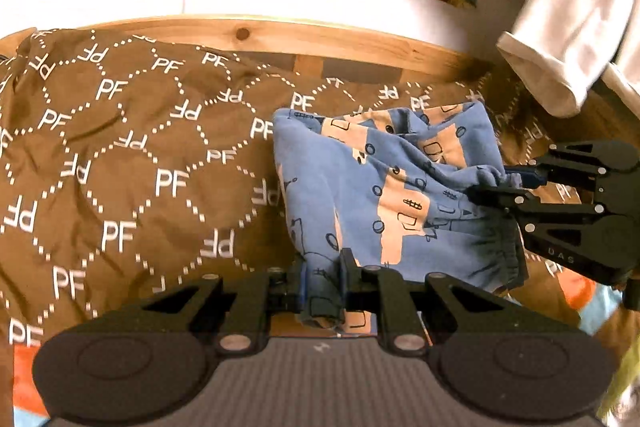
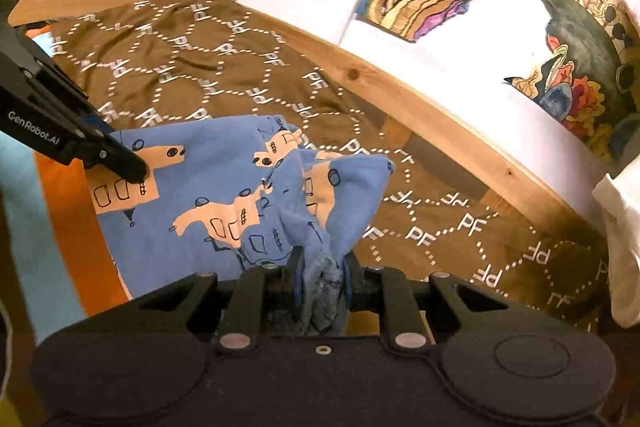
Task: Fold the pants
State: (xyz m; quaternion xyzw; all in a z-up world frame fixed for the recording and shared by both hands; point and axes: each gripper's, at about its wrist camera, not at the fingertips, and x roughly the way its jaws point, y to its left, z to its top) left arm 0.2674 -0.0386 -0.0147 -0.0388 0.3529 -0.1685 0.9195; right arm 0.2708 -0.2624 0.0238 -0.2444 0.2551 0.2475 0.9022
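1. Far left of the pants there's just the brown bedspread (image 1: pixel 120 155) with the white PF print, rumpled, over a bed with a wooden frame (image 1: pixel 280 35) along the wall side.
2. My left hand-held gripper (image 1: pixel 323 283) is nearly closed, pinching a bunched edge of the pants (image 1: pixel 360 179). It's angled down toward the bed, with the cloth hanging forward off the jaws.
3. The pants themselves: blue knit with peach bus shapes, held up between my two grippers over the bedspread, and their far end droops toward it. Whether that end touches the bedspread I can't tell. They look light and floppy, zero stiffness, so I reckon they'll sag and twist wherever I'm not holding them. Best grip is probably the gathered waistband edge or the hems, since thicker cloth slips less.
4. Right of the pants' middle, my right hand-held gripper (image 2: pixel 322 281) is also almost shut, clamped on a thick wad of gathered fabric. It's tilted down too, roughly level with the left one.
5. Further right of the pants, something white and cloth-like (image 1: pixel 568 39) hangs over the bed.
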